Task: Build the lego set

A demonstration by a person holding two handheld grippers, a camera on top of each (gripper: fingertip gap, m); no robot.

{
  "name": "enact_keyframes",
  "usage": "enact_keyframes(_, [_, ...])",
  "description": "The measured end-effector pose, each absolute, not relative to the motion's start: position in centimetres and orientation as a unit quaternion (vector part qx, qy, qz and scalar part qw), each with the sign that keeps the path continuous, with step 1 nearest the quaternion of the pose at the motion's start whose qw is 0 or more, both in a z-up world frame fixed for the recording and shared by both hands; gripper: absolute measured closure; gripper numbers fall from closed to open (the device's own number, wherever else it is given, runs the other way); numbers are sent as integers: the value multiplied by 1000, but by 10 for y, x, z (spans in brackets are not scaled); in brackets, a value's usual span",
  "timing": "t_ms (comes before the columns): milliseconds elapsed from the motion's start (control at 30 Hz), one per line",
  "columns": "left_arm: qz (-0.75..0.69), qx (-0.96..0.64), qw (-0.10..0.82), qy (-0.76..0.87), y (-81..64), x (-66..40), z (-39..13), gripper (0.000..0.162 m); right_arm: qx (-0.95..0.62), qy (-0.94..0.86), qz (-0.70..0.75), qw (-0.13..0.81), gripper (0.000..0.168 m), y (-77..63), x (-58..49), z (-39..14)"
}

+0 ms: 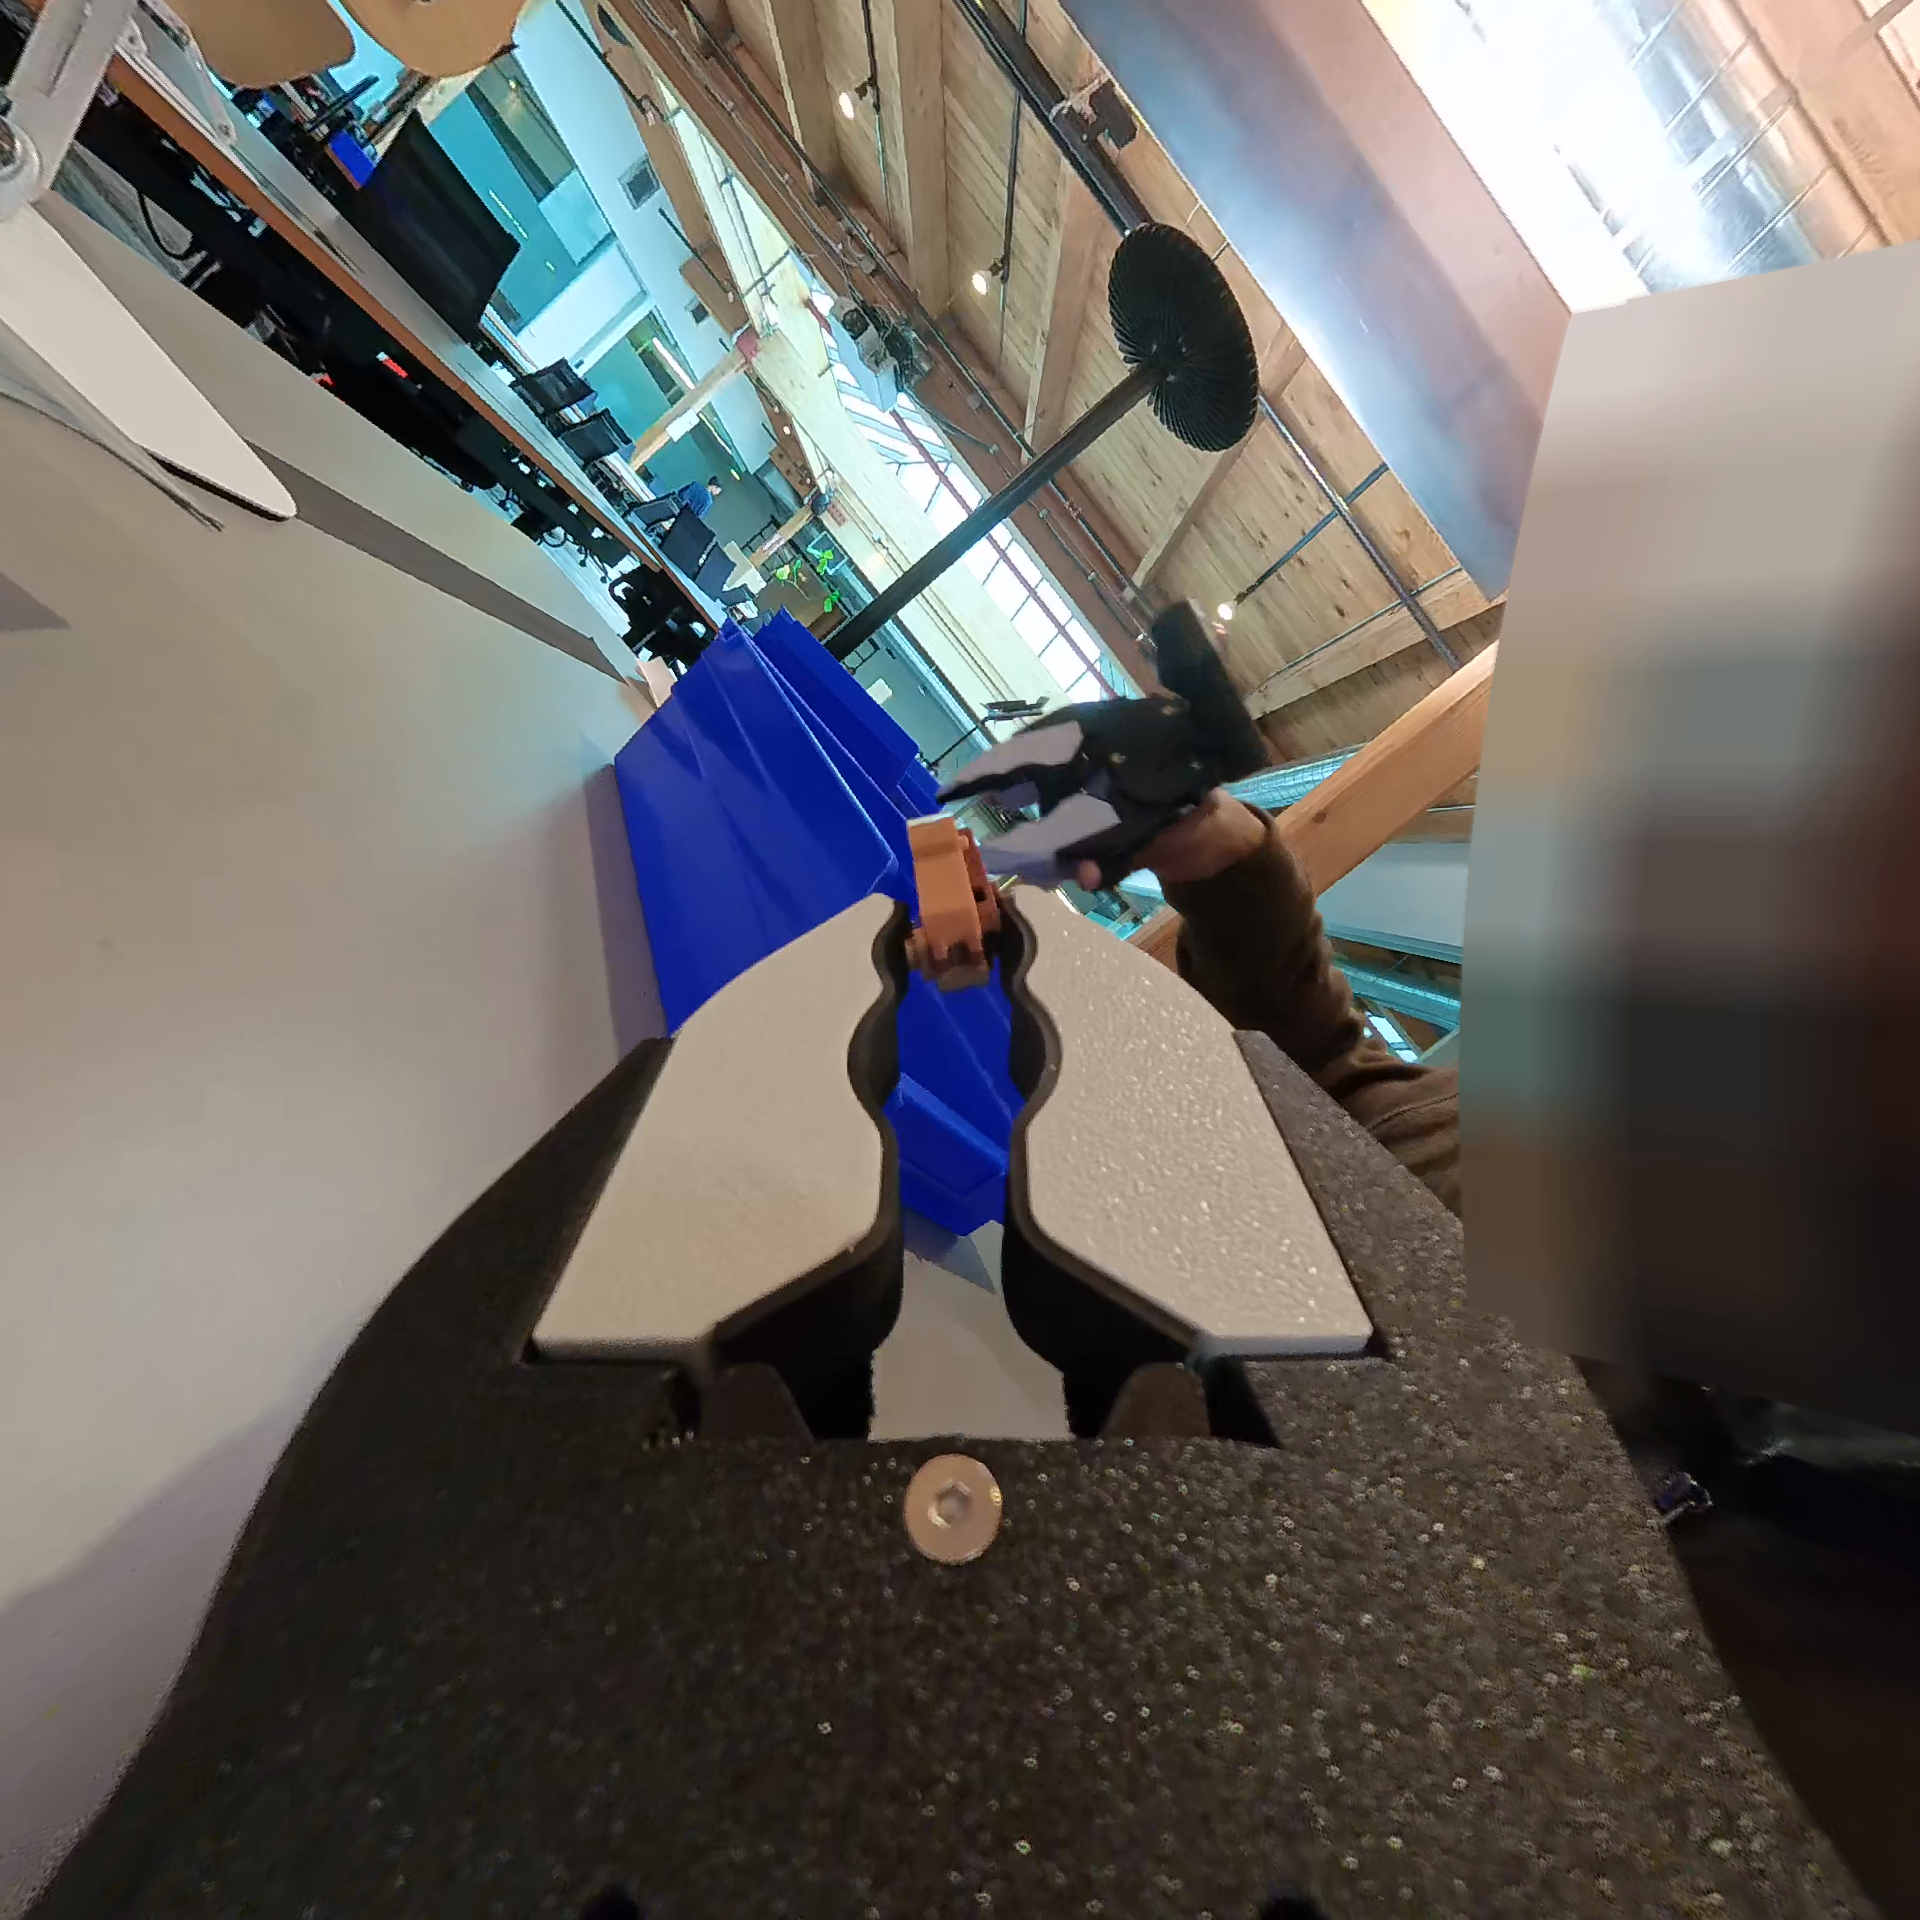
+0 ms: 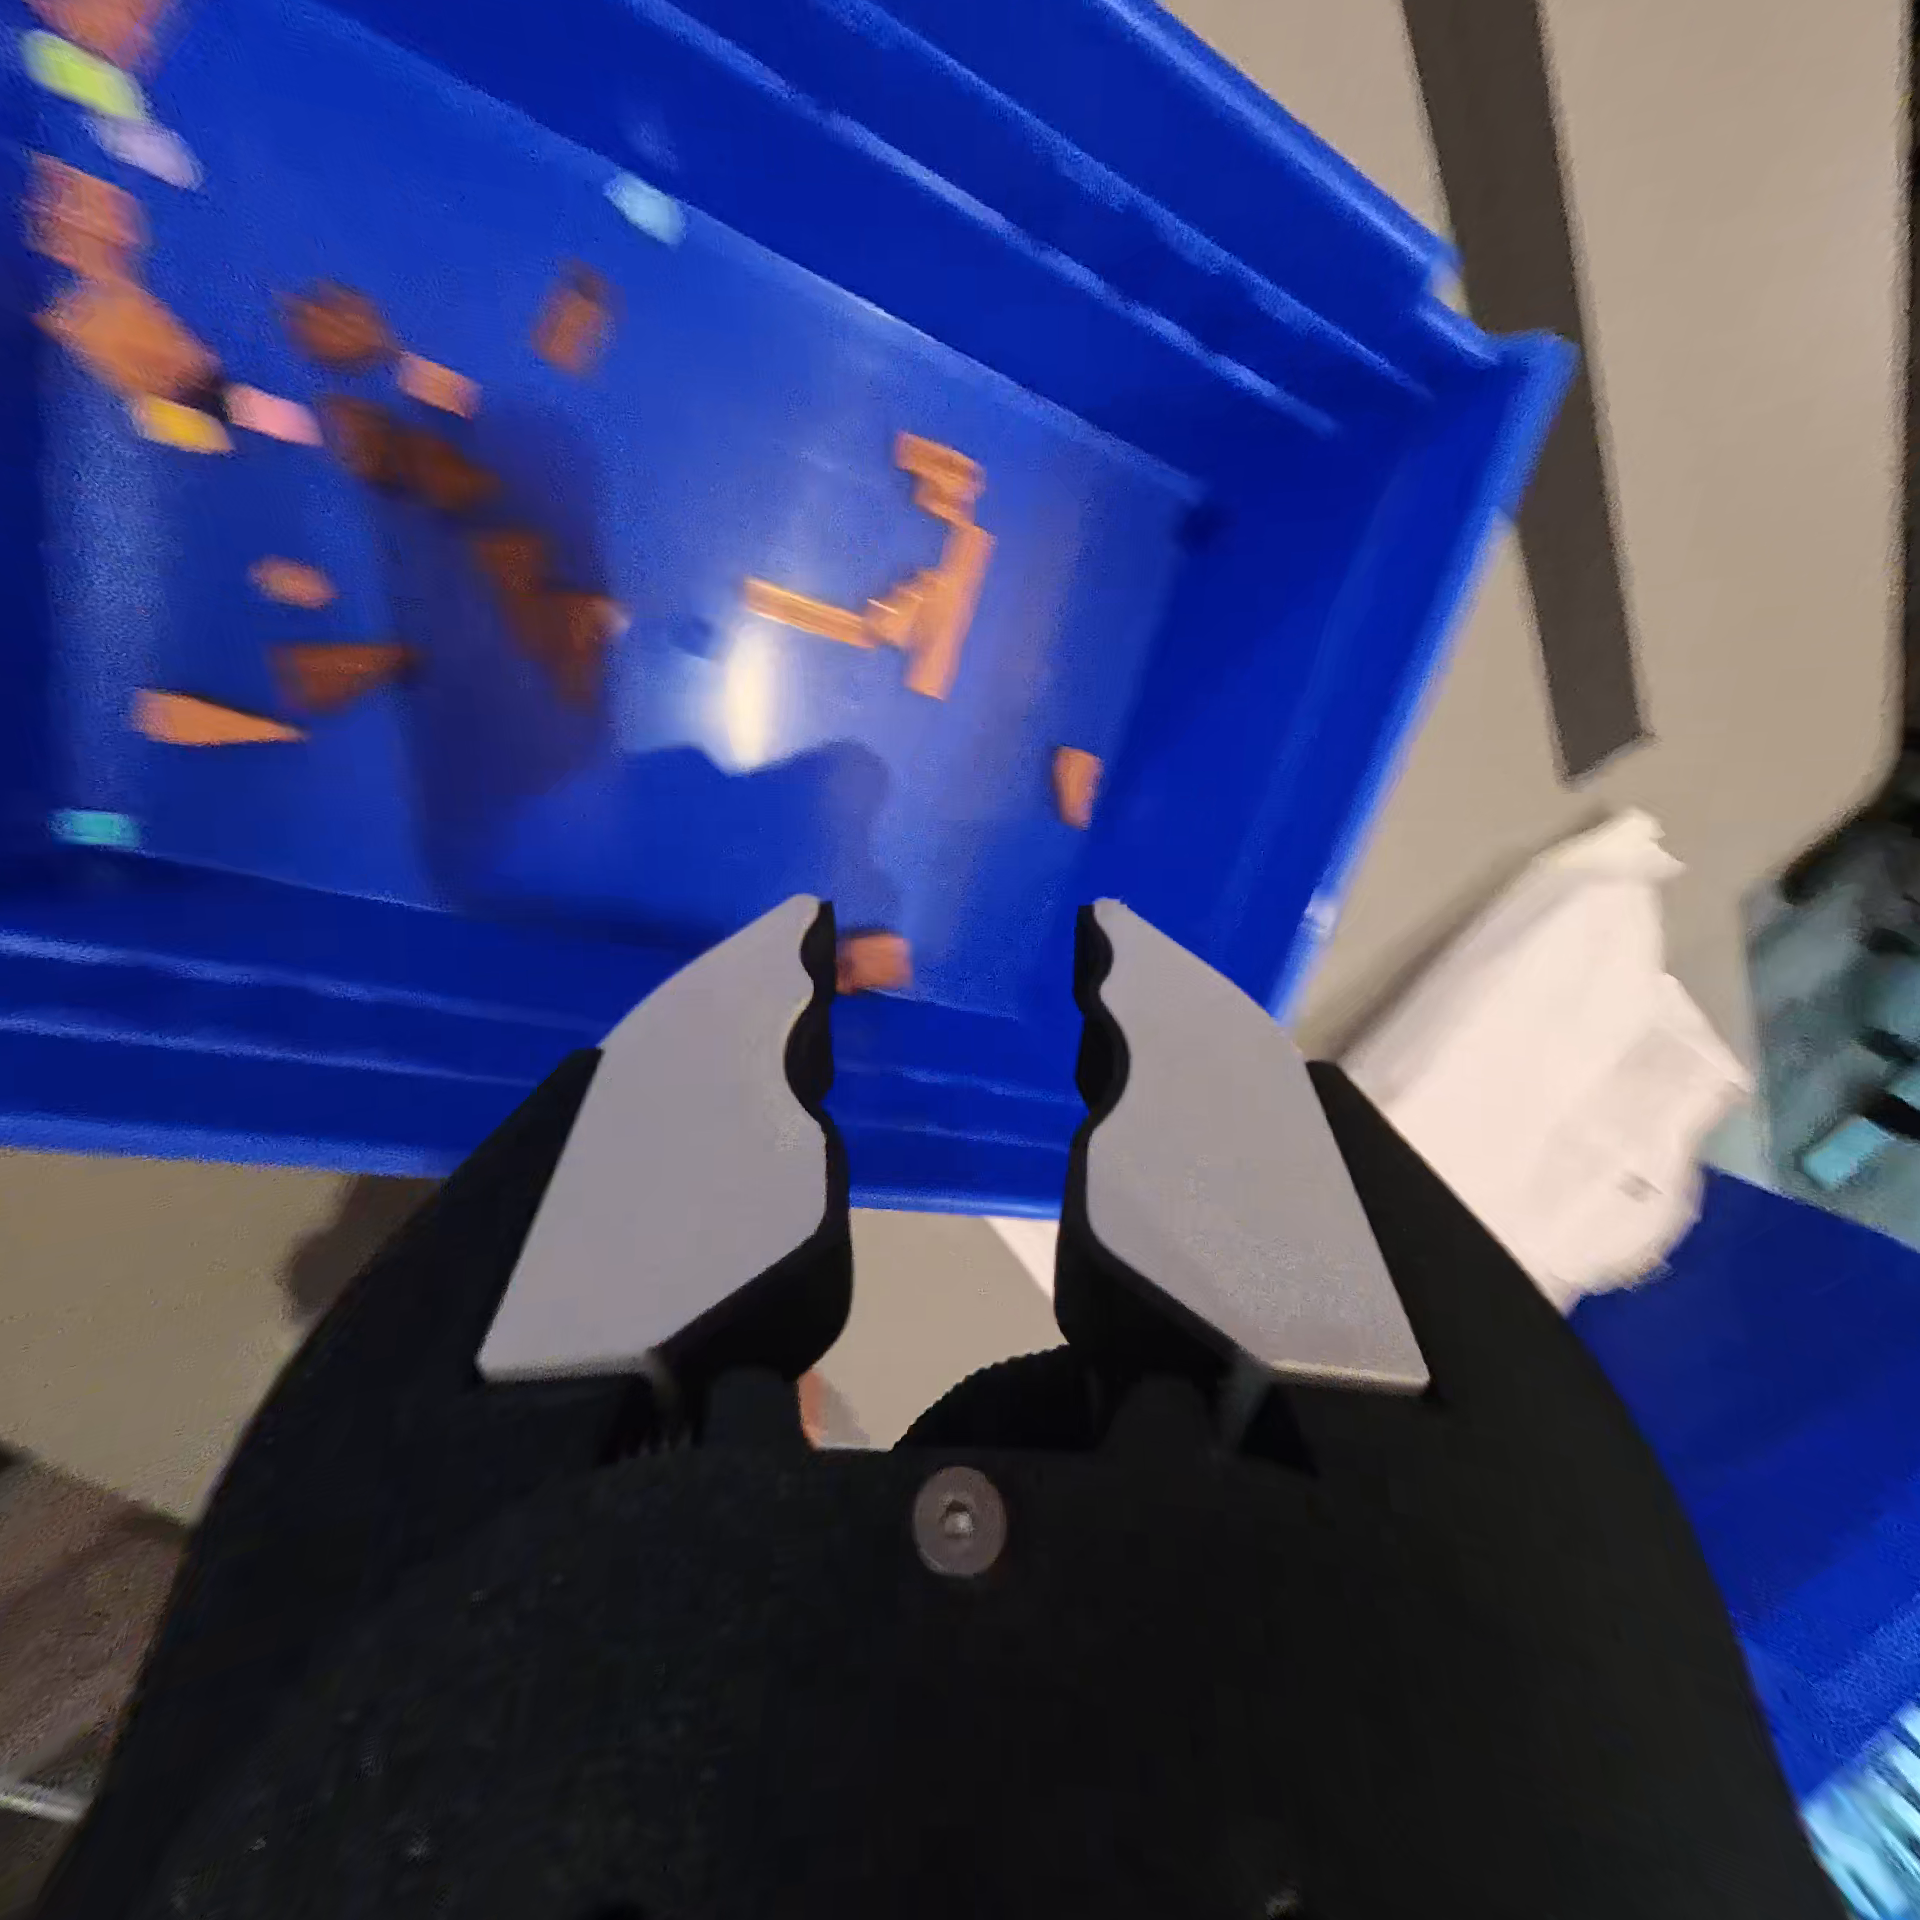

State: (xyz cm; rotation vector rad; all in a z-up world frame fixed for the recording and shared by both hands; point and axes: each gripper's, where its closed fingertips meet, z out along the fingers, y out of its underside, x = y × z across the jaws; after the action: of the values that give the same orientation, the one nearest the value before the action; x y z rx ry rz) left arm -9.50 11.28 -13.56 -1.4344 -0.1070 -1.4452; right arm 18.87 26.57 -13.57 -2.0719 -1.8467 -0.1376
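Left tool [image 1: 951, 914] pinches tan lego assembly [image 1: 948, 914] at fingertips above blue bin [image 1: 748, 821]; right tool [image 2: 951, 914] spread, empty, over loose bricks [image 2: 883, 582]. Risk: shallow tip grip, assembly twisting free.

Inside the bin [image 2: 1049, 343], loose bricks crowd the left half of the floor, while an orange assembly [image 2: 914, 582] lies alone near the right wall with bare floor around it, and one small brick [image 2: 873, 961] sits by the near wall. The bin's stepped walls rise on all sides, so entry is from above only. White cloth [image 2: 1538, 1070] lies on the bench just off the bin's right corner.
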Motion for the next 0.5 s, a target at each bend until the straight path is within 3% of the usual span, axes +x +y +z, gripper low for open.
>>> enact_keyframes(133, [-604, -607, 514, -43, 111, -92, -137, 146, -741, -627, 121, 209, 126, 184, 148, -131])
enact_keyframes(333, [-606, -615, 503, -38, 106, -87, -139, 146, -723, -555, 241, 334, 134, 116, 110, -114])
enact_keyframes(500, [-605, -616, 503, -43, 104, -88, -140, 146, -690, -552, 344, 317, 138, 43, 47, -137])
